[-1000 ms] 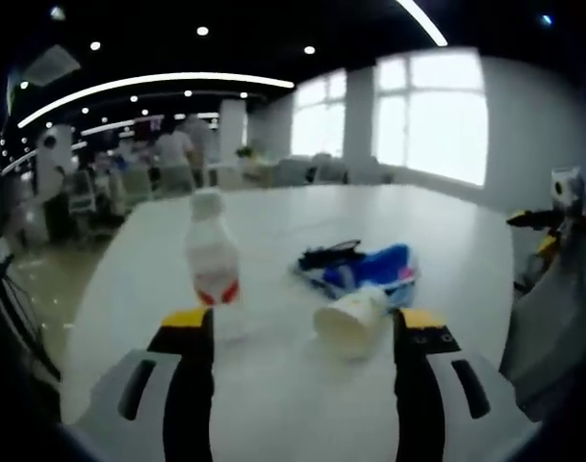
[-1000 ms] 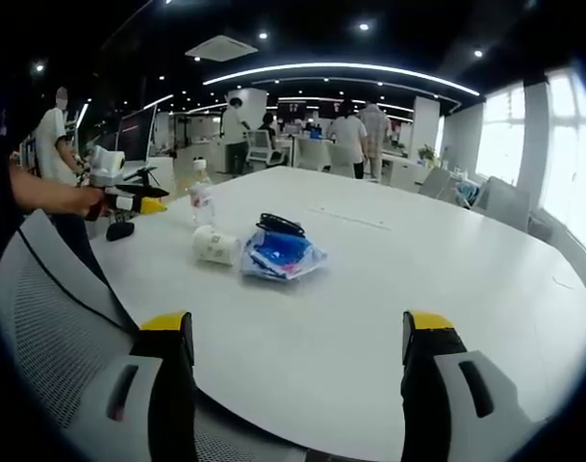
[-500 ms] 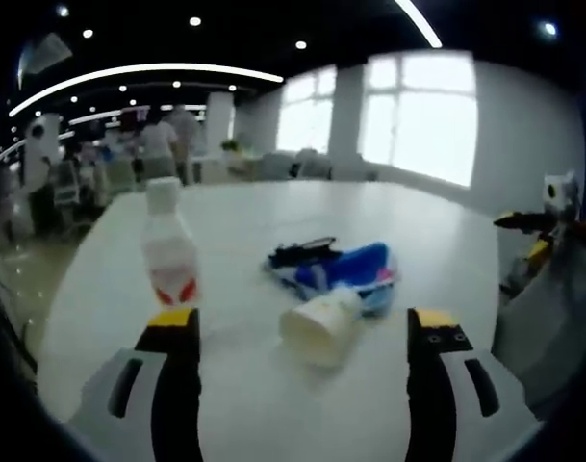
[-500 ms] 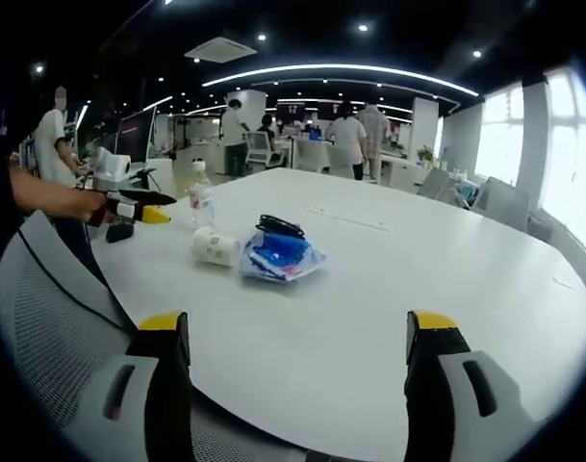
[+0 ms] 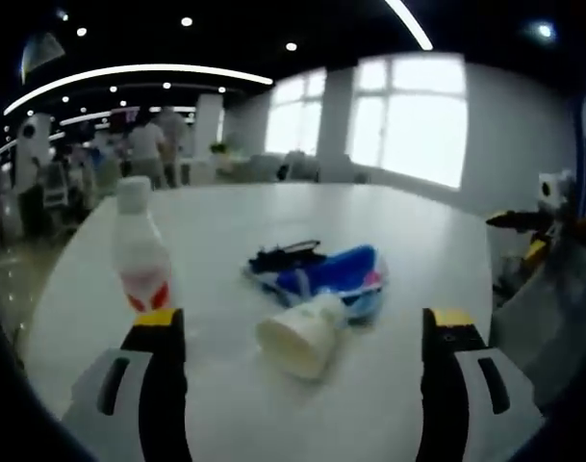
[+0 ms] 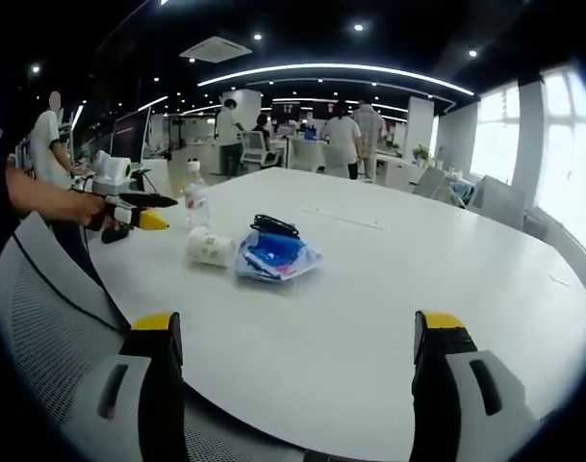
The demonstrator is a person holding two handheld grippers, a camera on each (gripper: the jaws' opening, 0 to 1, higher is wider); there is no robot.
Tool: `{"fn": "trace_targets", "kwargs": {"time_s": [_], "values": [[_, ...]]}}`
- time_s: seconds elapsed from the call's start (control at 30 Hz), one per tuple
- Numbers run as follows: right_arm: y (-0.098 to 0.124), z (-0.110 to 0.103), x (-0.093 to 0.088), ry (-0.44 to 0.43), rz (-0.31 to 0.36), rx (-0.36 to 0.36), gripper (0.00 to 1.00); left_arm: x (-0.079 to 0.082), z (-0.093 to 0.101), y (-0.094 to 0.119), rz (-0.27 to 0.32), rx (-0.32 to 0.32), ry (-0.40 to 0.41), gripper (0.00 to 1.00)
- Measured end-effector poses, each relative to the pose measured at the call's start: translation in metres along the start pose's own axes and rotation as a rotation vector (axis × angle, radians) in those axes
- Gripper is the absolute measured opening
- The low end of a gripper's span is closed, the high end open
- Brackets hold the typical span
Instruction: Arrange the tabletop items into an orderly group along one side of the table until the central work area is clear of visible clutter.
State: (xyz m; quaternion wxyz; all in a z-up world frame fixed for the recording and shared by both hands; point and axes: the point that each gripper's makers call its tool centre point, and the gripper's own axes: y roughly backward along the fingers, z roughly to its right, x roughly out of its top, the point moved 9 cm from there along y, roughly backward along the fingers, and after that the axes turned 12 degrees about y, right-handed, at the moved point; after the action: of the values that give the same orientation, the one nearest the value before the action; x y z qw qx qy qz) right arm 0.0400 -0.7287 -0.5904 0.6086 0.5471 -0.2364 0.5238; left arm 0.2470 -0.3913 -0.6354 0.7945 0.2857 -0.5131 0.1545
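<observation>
Left gripper [image 5: 297, 332] hovers low over the table [image 5: 418, 250], jaws spread wide, tipped paper cup [image 5: 300, 335] lying between them. Right gripper [image 6: 297, 337] hangs back at the table edge, jaws wide apart, empty.

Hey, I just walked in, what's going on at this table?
A person holds a two-jaw gripper in each hand at a white table. Nothing is gripped: the left gripper is open, its jaws on either side of a paper cup lying on its side. Near the cup are a blue packet with a black item and an upright white bottle. The right gripper is open too, back at the table edge, by a mesh chair.
</observation>
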Motion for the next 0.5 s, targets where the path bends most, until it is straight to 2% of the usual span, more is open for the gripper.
{"fn": "trace_targets", "kwargs": {"time_s": [0.17, 0.3, 0.5], "values": [[0.000, 0.001, 0.000, 0.000, 0.001, -0.008, 1.00, -0.005, 0.003, -0.007, -0.018, -0.020, 0.009, 1.00], [0.000, 0.001, 0.000, 0.002, 0.002, -0.011, 1.00, -0.010, -0.004, -0.013, -0.039, -0.033, 0.022, 1.00], [0.000, 0.001, 0.000, 0.002, 0.002, -0.011, 0.99, -0.012, -0.005, -0.016, -0.067, -0.055, 0.028, 0.86]]}}
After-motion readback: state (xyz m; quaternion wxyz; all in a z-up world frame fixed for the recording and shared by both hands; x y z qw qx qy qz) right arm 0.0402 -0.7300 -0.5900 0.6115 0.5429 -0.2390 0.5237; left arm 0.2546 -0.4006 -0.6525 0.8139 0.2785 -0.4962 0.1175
